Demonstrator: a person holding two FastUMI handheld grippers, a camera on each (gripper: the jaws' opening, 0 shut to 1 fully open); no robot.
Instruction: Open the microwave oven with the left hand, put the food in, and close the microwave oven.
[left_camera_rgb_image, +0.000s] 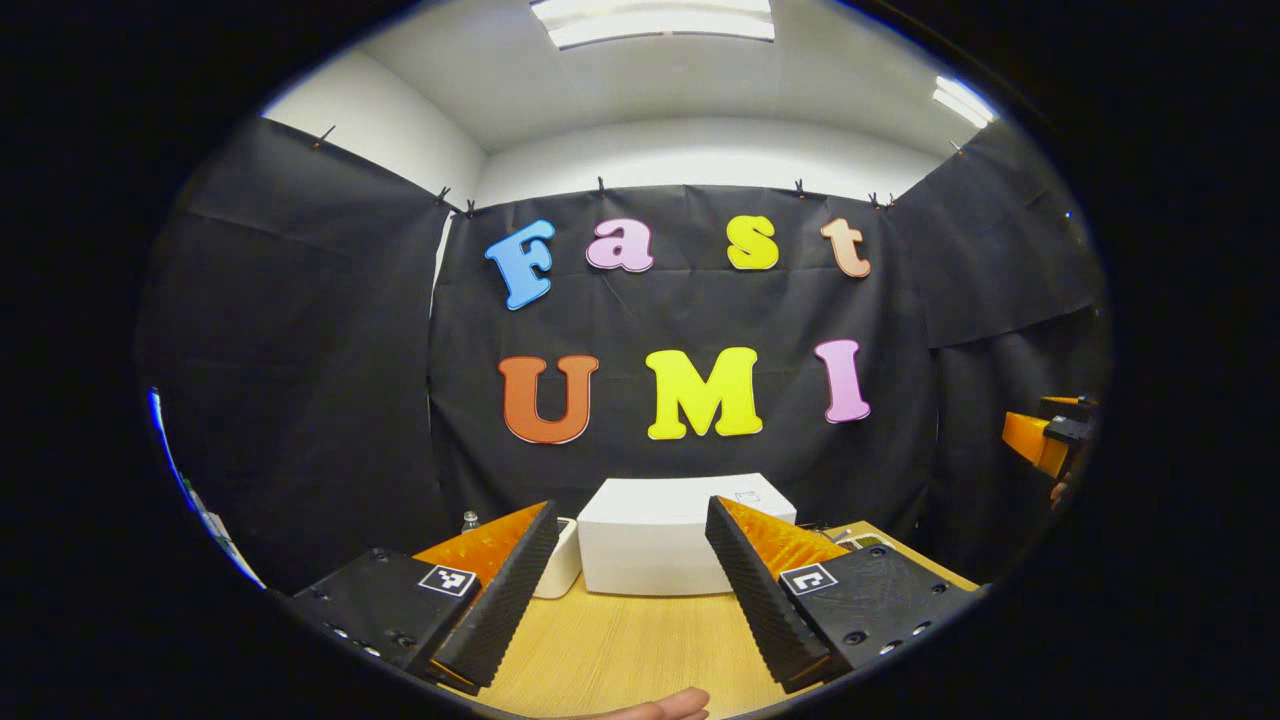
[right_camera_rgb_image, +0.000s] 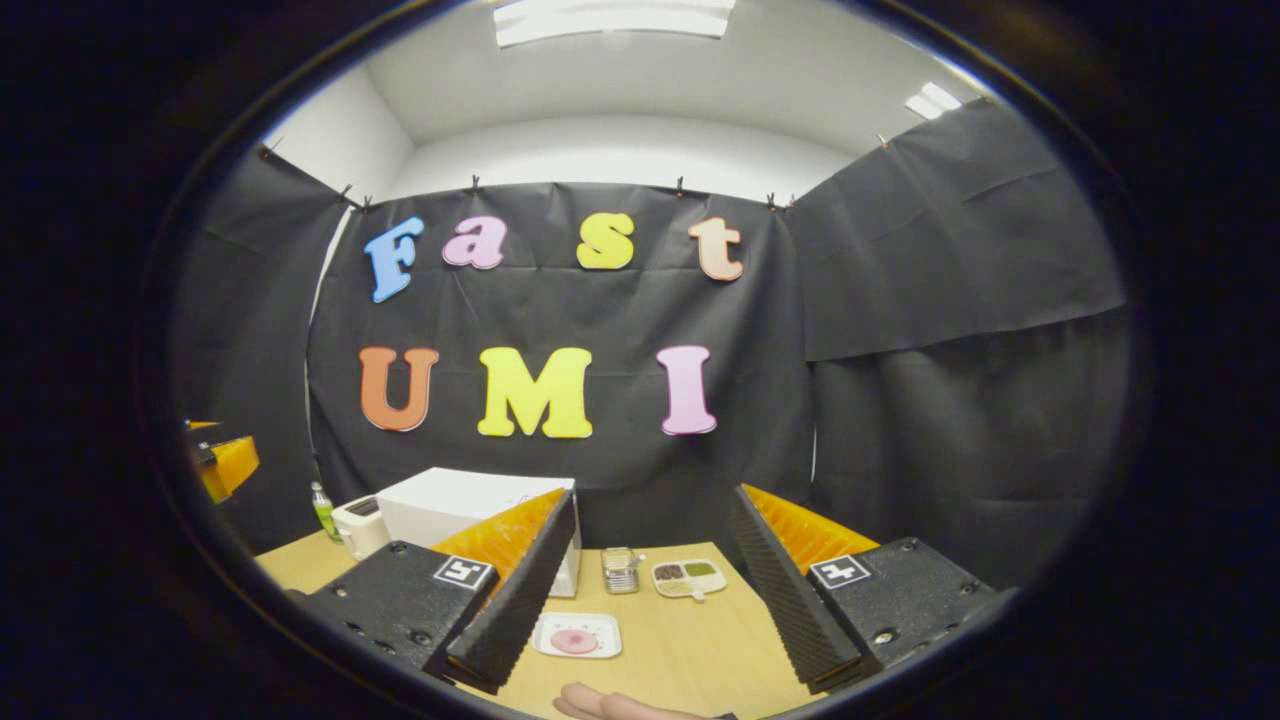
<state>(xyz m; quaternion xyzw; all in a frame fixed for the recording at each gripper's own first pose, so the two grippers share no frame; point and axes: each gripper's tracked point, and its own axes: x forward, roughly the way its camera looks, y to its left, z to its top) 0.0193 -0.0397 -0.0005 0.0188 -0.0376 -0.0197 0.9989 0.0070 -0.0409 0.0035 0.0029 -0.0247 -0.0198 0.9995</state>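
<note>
The white box-shaped microwave (left_camera_rgb_image: 670, 545) stands on the wooden table (left_camera_rgb_image: 630, 650) straight ahead of my left gripper (left_camera_rgb_image: 632, 505), which is open, holds nothing and is some way short of it. Its front looks closed. In the right gripper view the microwave (right_camera_rgb_image: 440, 510) is at the left. The food, a pink round piece on a white rectangular plate (right_camera_rgb_image: 577, 635), lies on the table (right_camera_rgb_image: 700, 650) in front of it, below my open, unladen right gripper (right_camera_rgb_image: 655, 495).
A white toaster-like appliance (right_camera_rgb_image: 358, 522) and a small green bottle (right_camera_rgb_image: 322, 510) stand left of the microwave. A metal holder (right_camera_rgb_image: 620, 570) and a divided dish (right_camera_rgb_image: 688, 577) sit behind the plate. The other gripper (left_camera_rgb_image: 1040, 440) hovers at the far right. A hand (right_camera_rgb_image: 610, 705) shows at the bottom edge.
</note>
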